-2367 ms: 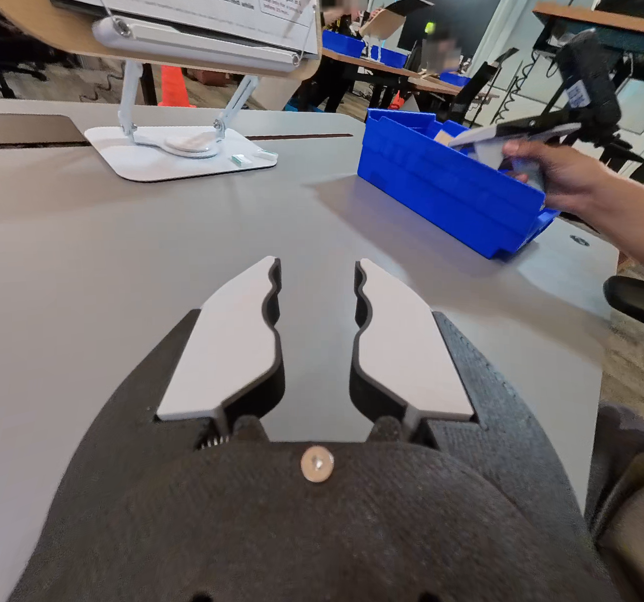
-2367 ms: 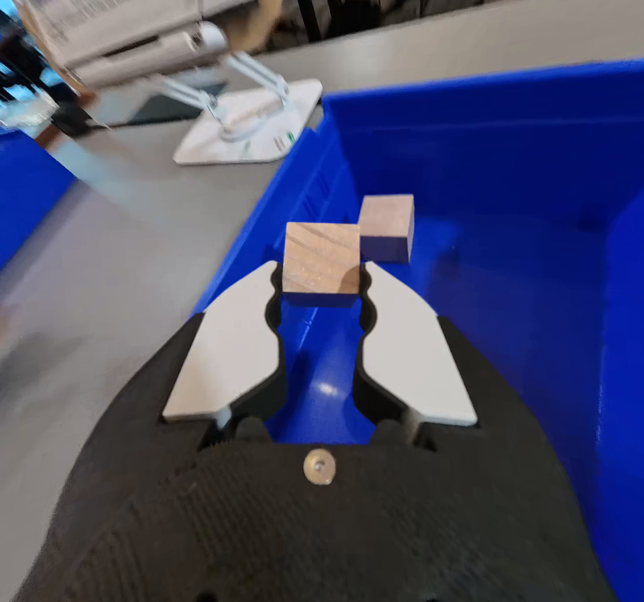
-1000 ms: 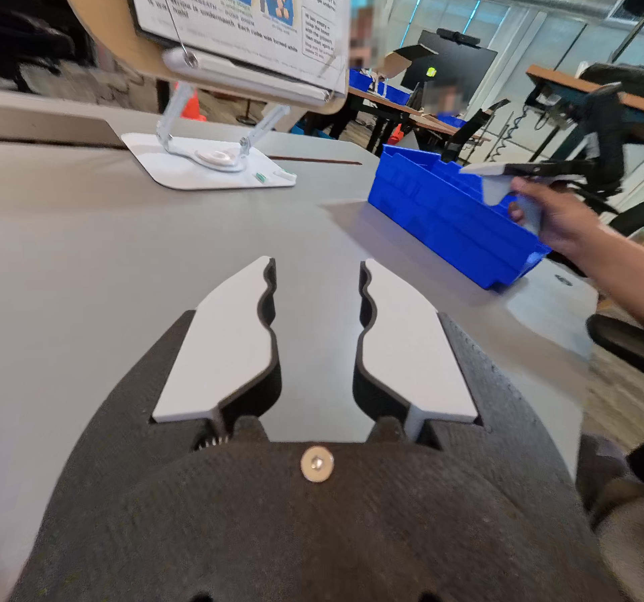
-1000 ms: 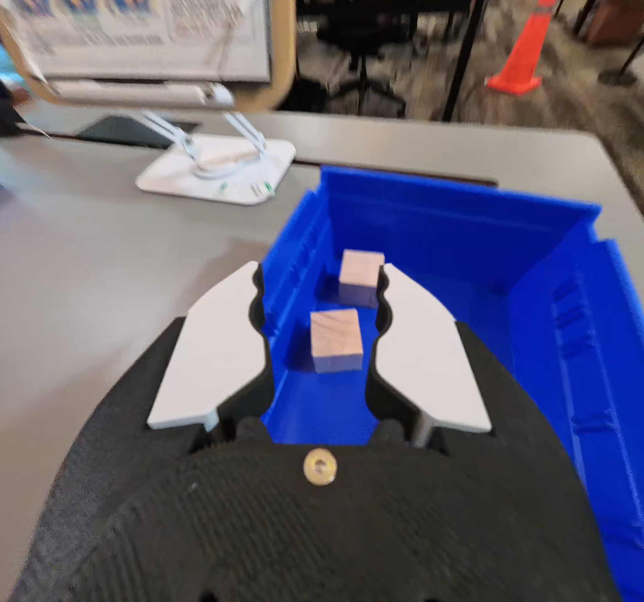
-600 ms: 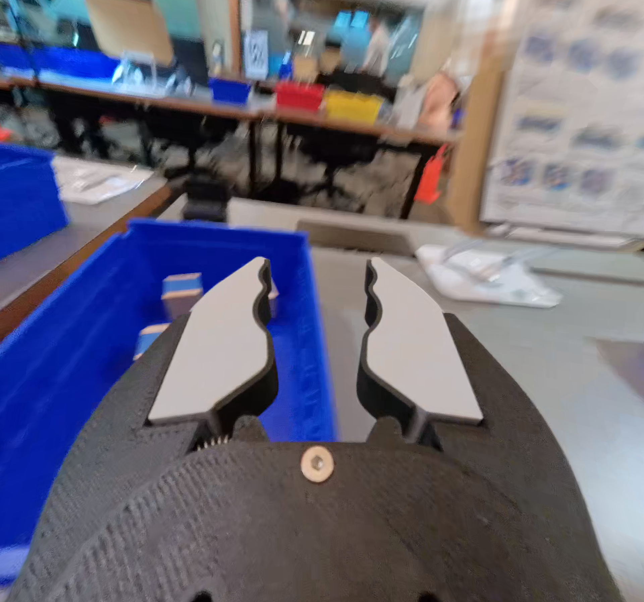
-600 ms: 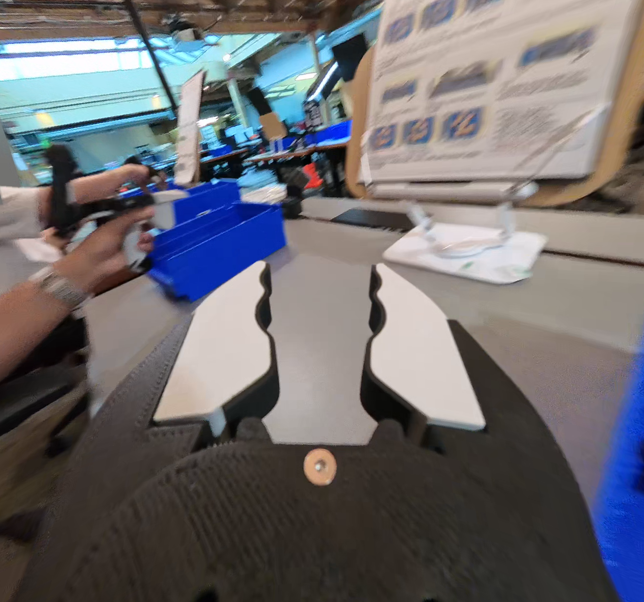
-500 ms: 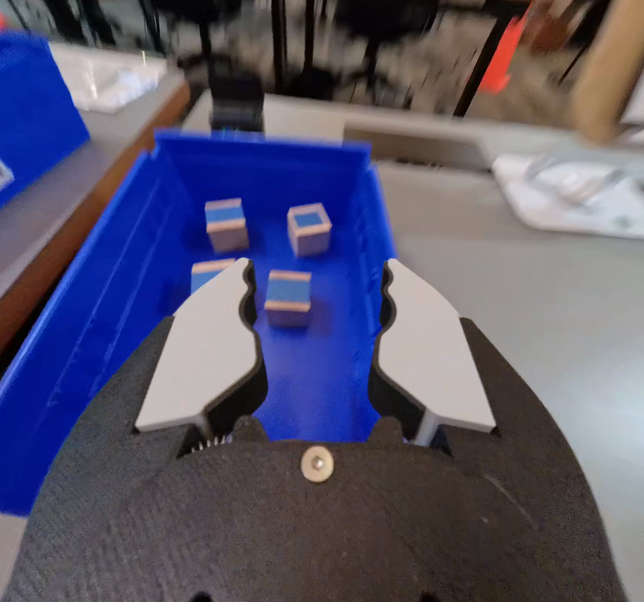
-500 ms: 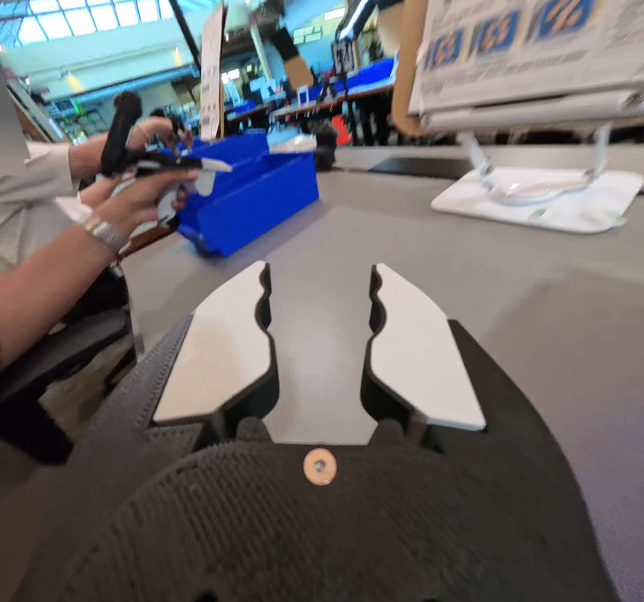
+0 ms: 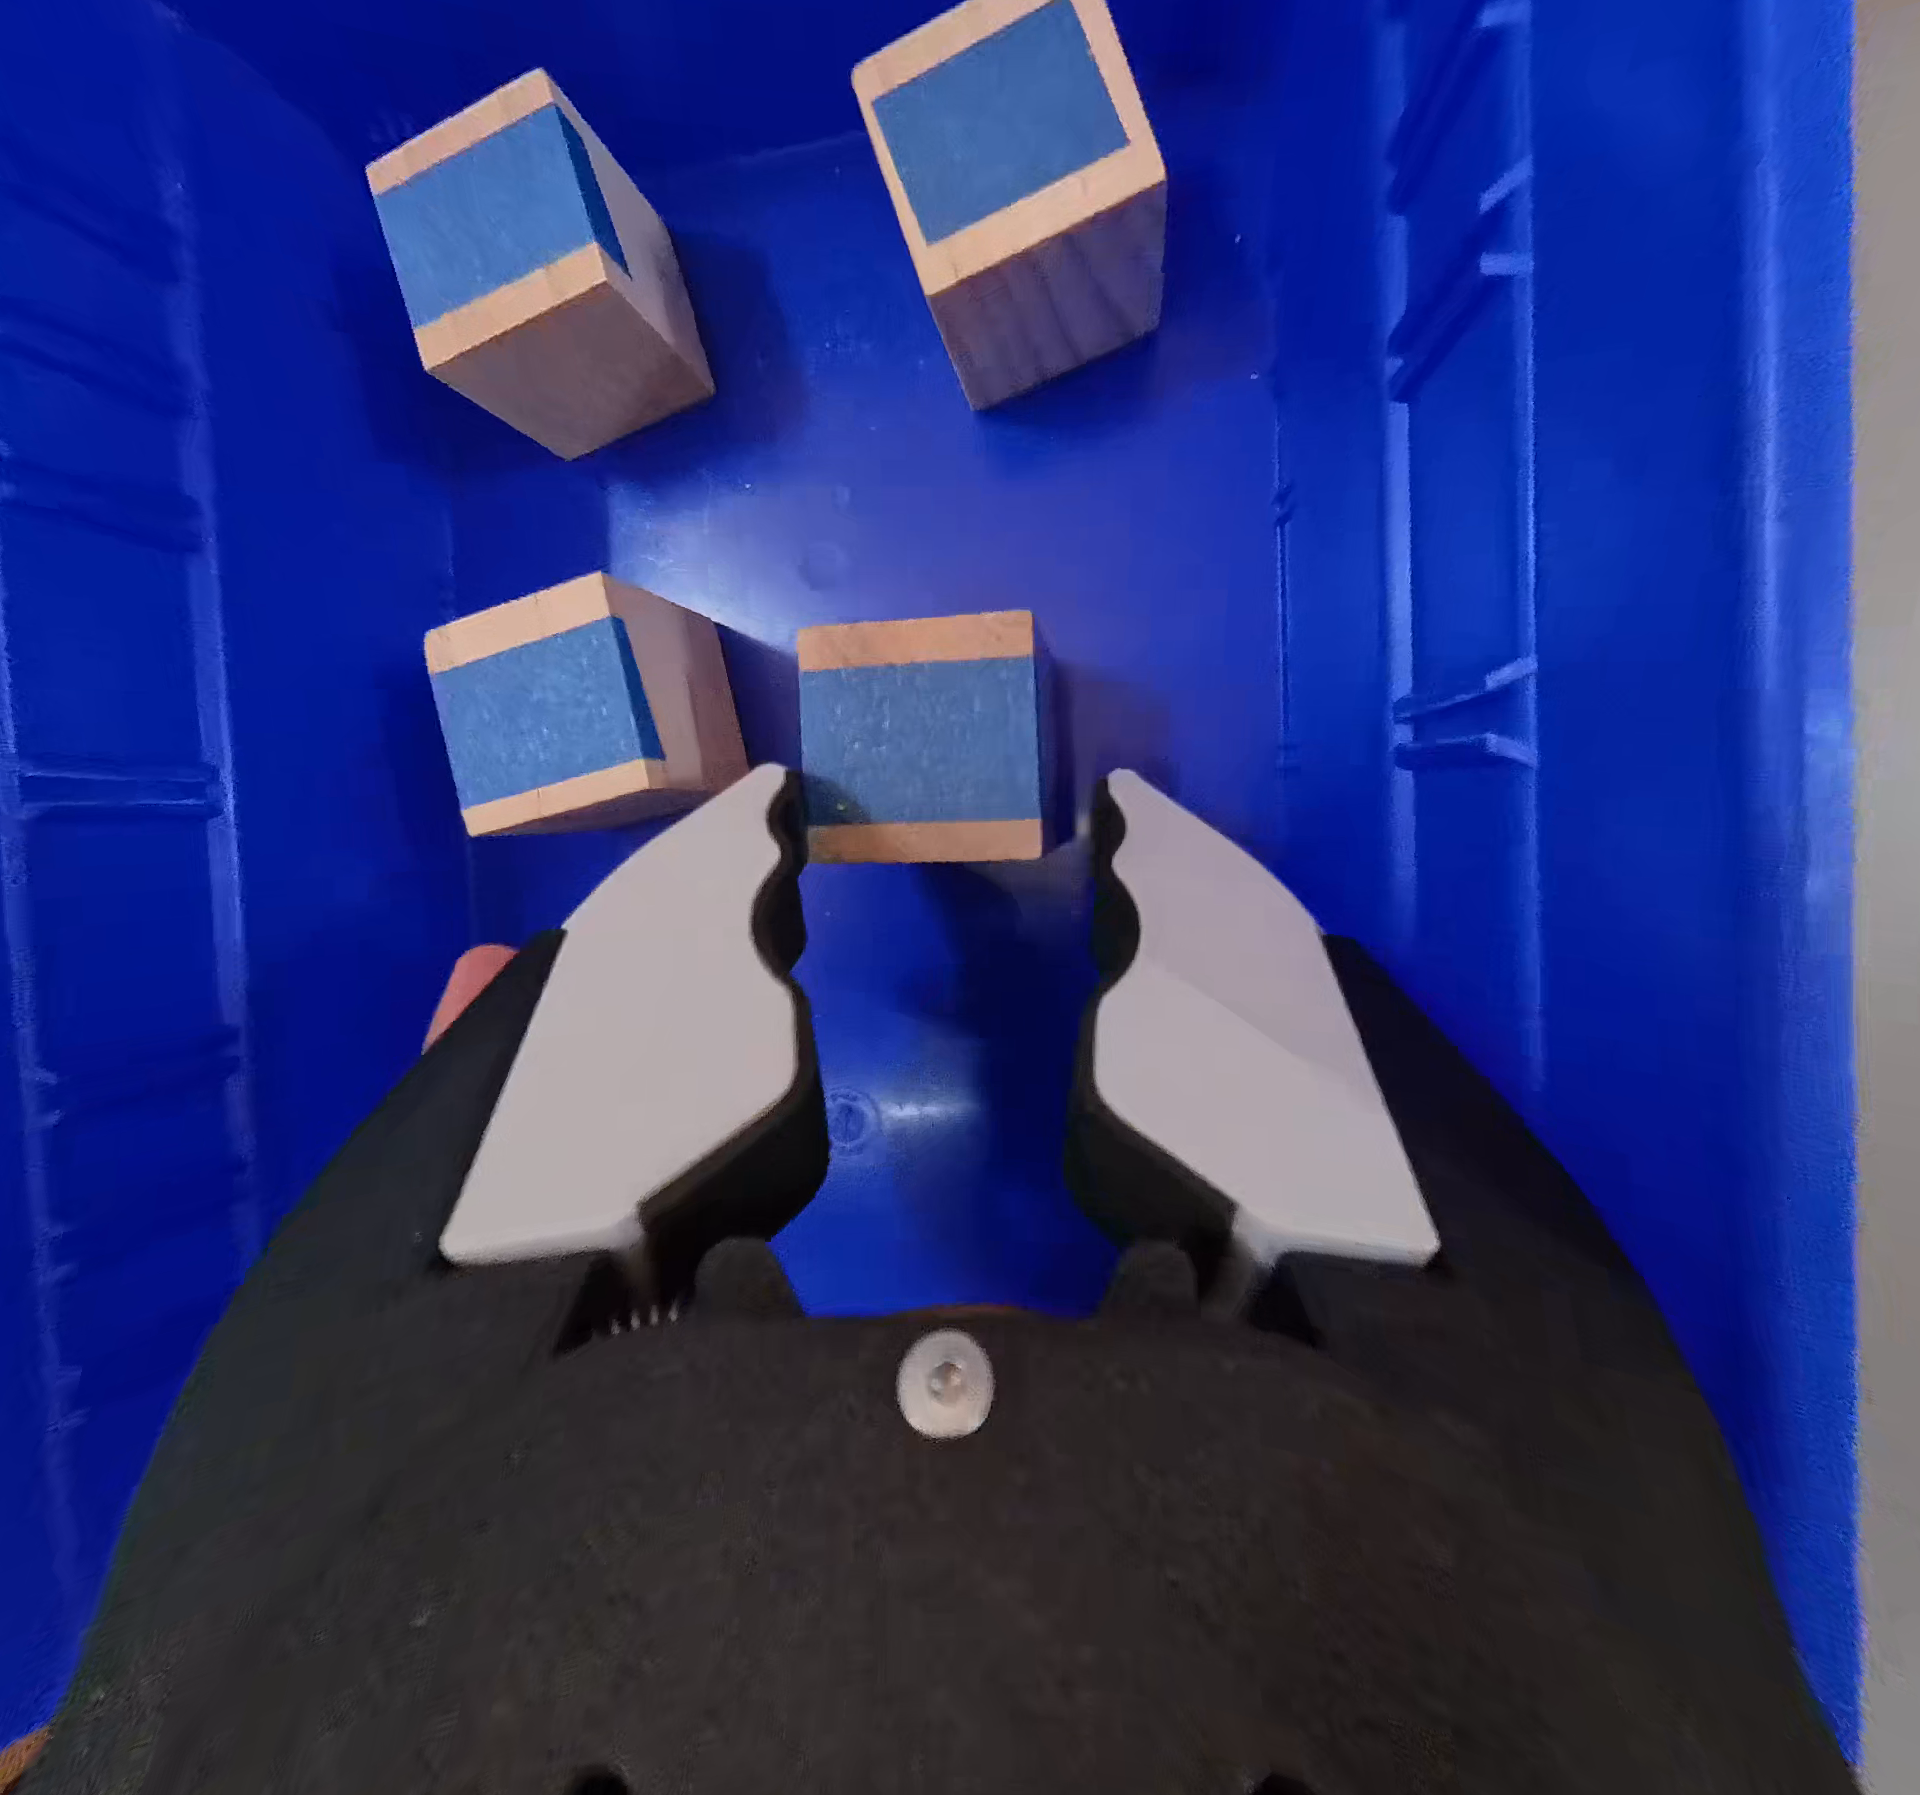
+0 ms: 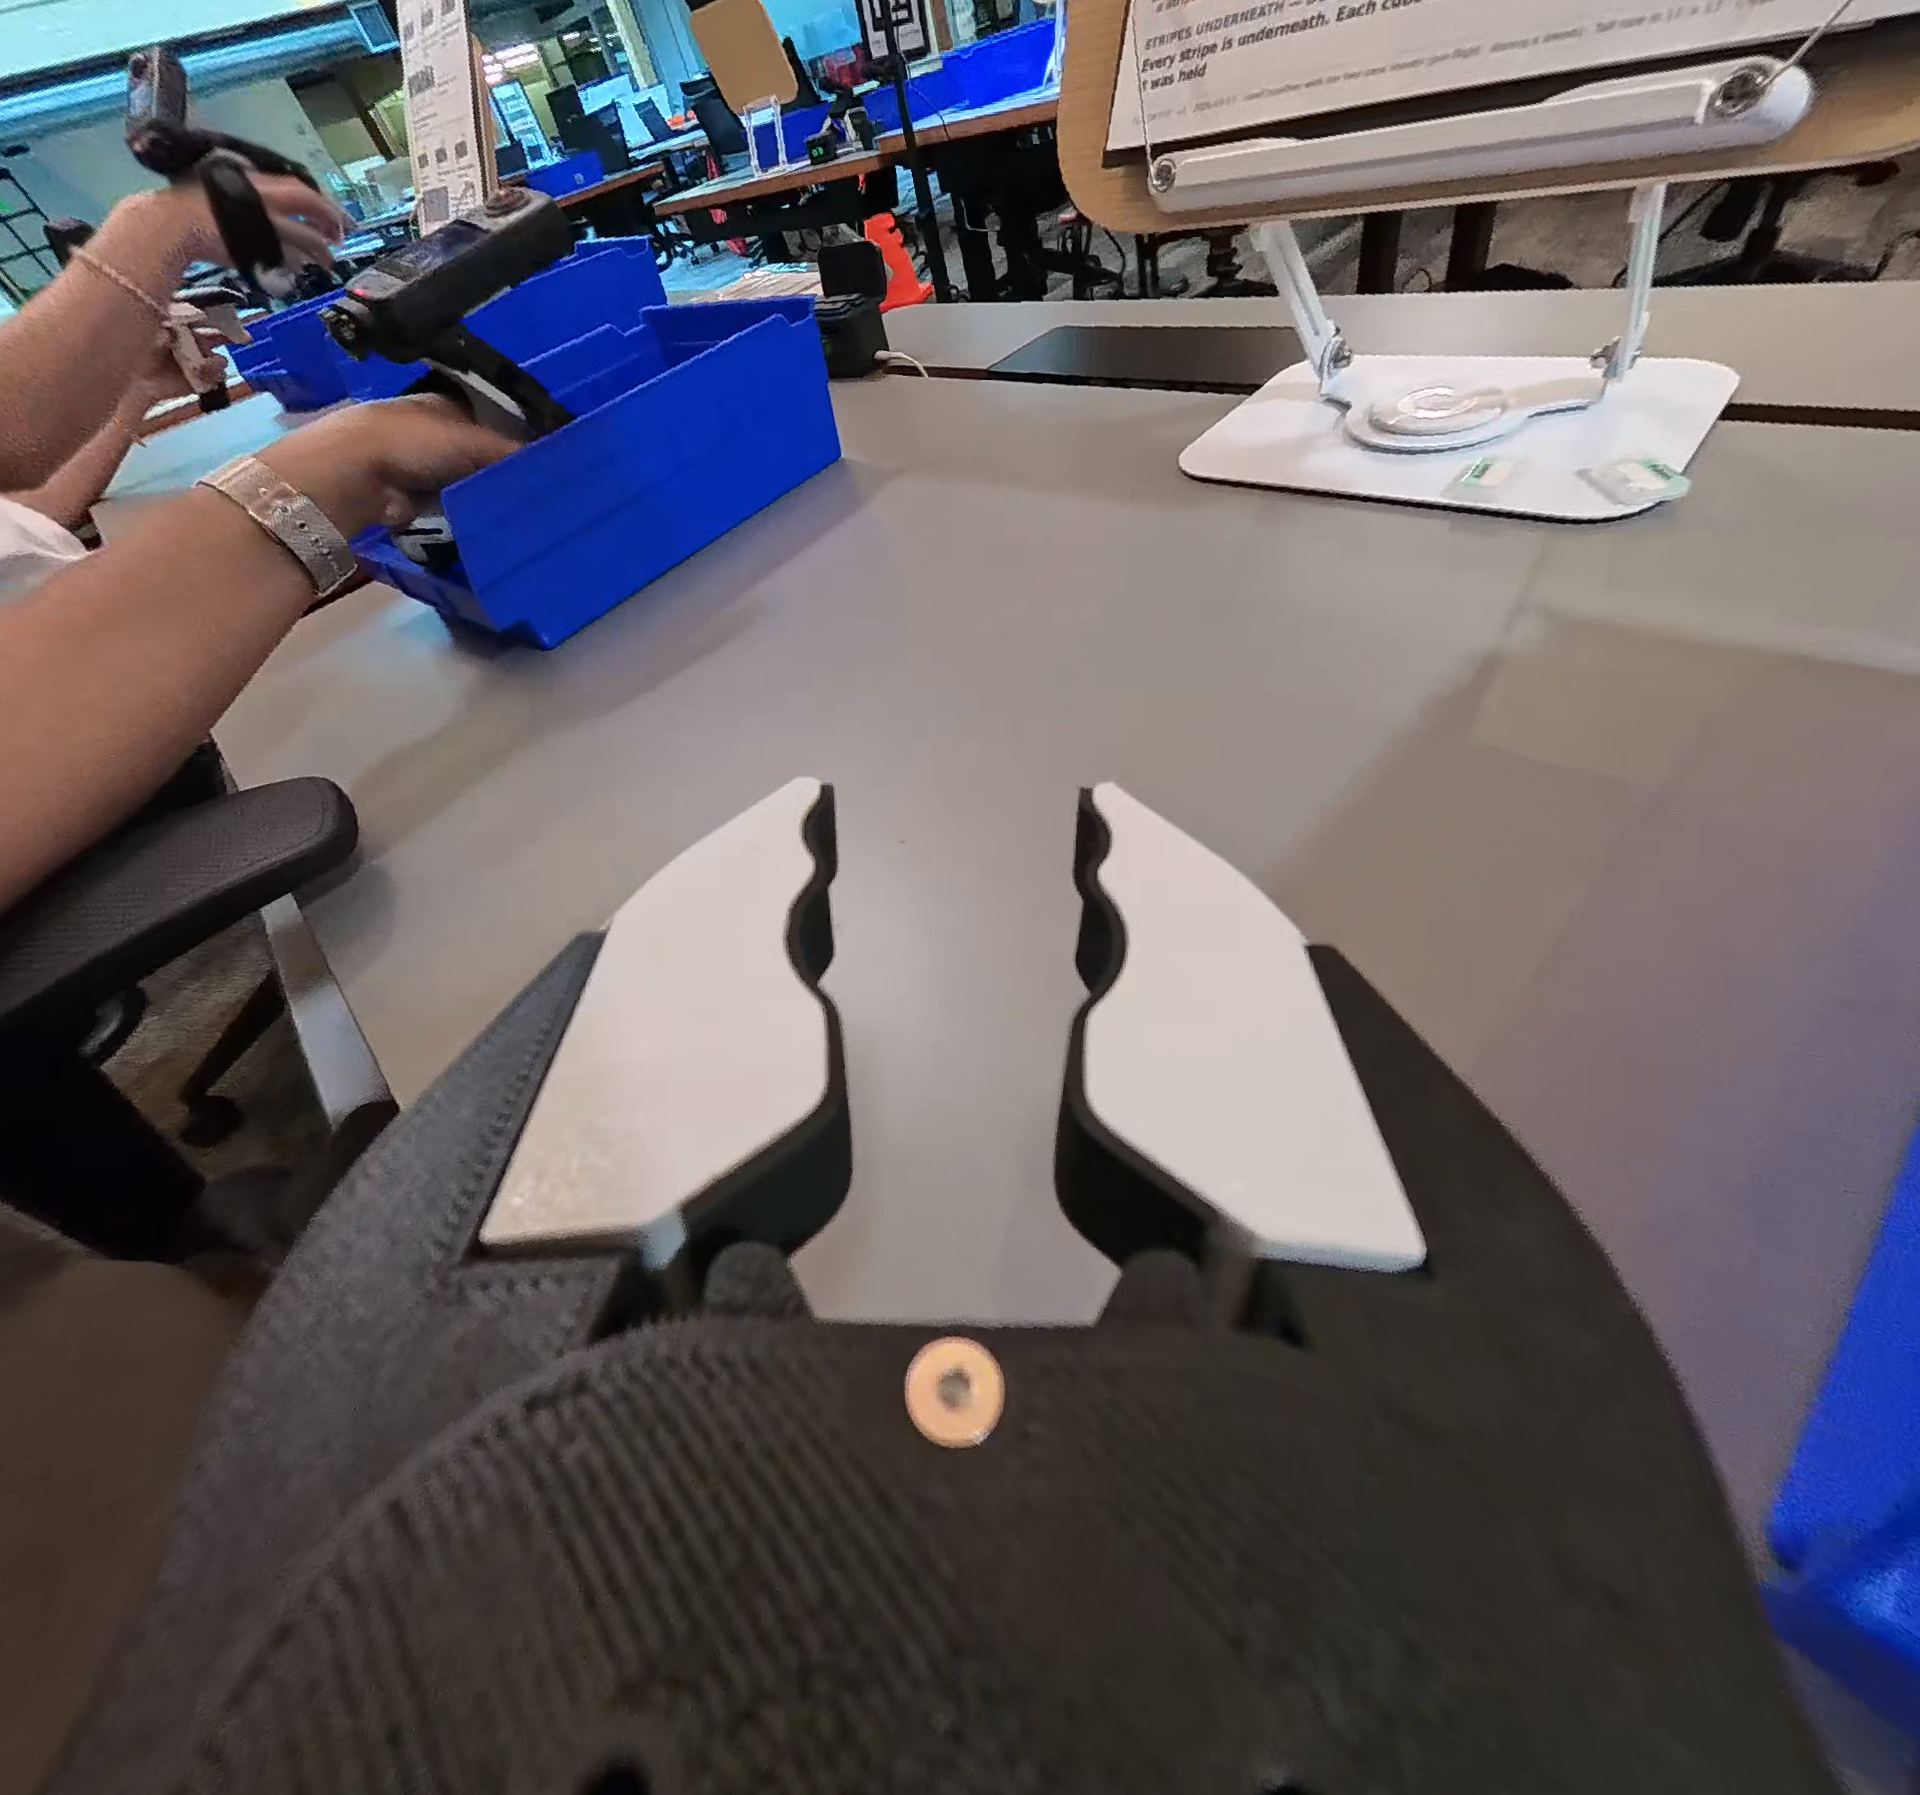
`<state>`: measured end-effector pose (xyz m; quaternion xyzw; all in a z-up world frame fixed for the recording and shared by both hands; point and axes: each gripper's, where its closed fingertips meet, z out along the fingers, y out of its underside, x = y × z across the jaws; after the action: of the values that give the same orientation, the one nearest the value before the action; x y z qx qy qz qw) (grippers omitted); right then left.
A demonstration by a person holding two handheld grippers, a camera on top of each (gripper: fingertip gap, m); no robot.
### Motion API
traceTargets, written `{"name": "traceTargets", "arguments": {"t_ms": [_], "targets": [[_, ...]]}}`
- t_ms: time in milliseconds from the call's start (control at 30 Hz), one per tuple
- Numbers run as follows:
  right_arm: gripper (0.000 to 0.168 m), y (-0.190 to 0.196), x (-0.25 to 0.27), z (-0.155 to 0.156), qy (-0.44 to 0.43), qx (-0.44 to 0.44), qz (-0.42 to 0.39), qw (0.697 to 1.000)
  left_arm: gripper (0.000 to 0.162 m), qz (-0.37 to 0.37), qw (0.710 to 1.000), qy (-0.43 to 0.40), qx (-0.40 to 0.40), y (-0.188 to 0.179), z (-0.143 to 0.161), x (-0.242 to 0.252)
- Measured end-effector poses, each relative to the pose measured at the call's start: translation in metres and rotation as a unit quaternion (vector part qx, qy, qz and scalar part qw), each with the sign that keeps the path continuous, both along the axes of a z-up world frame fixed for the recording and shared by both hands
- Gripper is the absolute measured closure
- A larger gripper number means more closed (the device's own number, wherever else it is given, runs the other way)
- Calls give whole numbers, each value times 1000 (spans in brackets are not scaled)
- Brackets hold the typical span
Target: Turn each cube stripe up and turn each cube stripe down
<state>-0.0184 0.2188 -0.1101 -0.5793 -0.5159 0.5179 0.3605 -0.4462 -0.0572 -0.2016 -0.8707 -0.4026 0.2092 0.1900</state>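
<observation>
Left tongs point(image 9: 945, 789) spread, hiding nearest cube point(image 9: 920, 737) lower corners

A grey table point(image 10: 1039, 623) fronts rows of desks point(image 10: 790, 166), an office chair point(image 10: 156, 872), and seemingly daylit windows.

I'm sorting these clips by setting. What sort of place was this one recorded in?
Probably an open-plan workshop or lab. Long rows of desks with office chairs fill the background, matching blue plastic bins sit on the grey tables, and an instruction sheet on a white stand faces the seat.
</observation>
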Motion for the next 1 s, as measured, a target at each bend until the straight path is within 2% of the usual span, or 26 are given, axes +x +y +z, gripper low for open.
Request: {"name": "traceTargets", "arguments": {"t_ms": [67, 200, 333, 533, 667, 833, 1000], "targets": [[123, 0, -1, 0, 1, -12, 4, 1000, 116, -4, 1000, 11, -16, -2, 0, 0], [123, -2, -3, -2, -1, -37, 16, 999, 116, -9, 1000, 10, 6, 0, 3, 5], [123, -4, -8, -5, -6, -38, 26, 999, 117, -4, 999, 46, 20, -7, 19, 4], [124, -13, -17, -9, -16, -35, 51, 998, 117, 0, 988, 134, 75, -12, 74, 4], [124, -20, -22, -12, -22, -35, 69, 997, 117, -15, 975, 183, 129, -2, 115, 18], [124, -26, -26, -13, -24, -38, 84, 995, 117, -54, 956, 191, 214, 25, 153, 49], [124, -28, -28, -13, -25, -39, 91, 995, 117, -92, 946, 179, 256, 45, 170, 76]]}}
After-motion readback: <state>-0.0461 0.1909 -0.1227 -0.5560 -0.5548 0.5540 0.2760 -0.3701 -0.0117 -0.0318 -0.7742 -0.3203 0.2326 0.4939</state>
